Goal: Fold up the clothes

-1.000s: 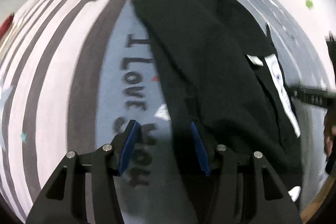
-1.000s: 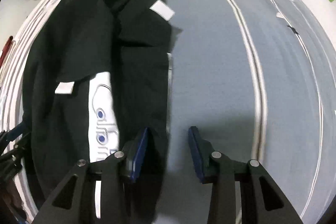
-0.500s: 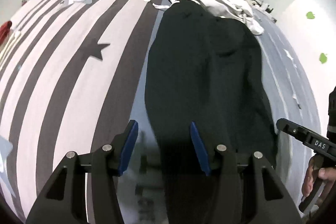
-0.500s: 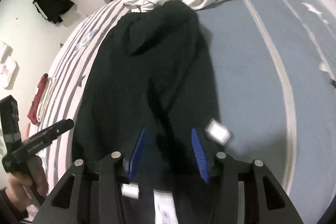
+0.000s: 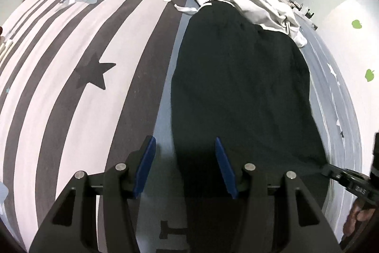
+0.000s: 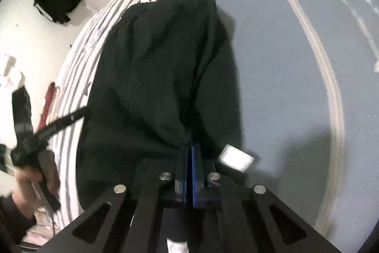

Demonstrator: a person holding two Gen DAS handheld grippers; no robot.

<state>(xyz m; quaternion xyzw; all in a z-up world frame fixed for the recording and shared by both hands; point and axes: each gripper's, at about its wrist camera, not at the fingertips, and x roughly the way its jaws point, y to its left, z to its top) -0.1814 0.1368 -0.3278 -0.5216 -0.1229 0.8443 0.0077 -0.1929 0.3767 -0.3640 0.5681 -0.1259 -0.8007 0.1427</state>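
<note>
Little writing is legible: a dark block letter "I" (image 5: 171,229) is printed on the bed cover just below the left gripper (image 5: 184,164), and the lettering on the arm of the right gripper (image 6: 189,151), seen at the right edge of the left wrist view, is too small to make out. A white sewn-in label (image 6: 235,157) sticks out of the cloth just right of the right gripper's fingertips; no text on it can be read.

The black garment (image 5: 239,91) lies lengthwise ahead of both grippers on the striped bed cover (image 5: 71,77), smooth, with soft creases, its far end touching a crumpled white garment (image 5: 251,6). The right gripper's blue pads are pressed together, pinching the black garment's near edge into a bunched fold. The left gripper's fingers stand wide apart, holding nothing, the garment's left edge between them.
</note>
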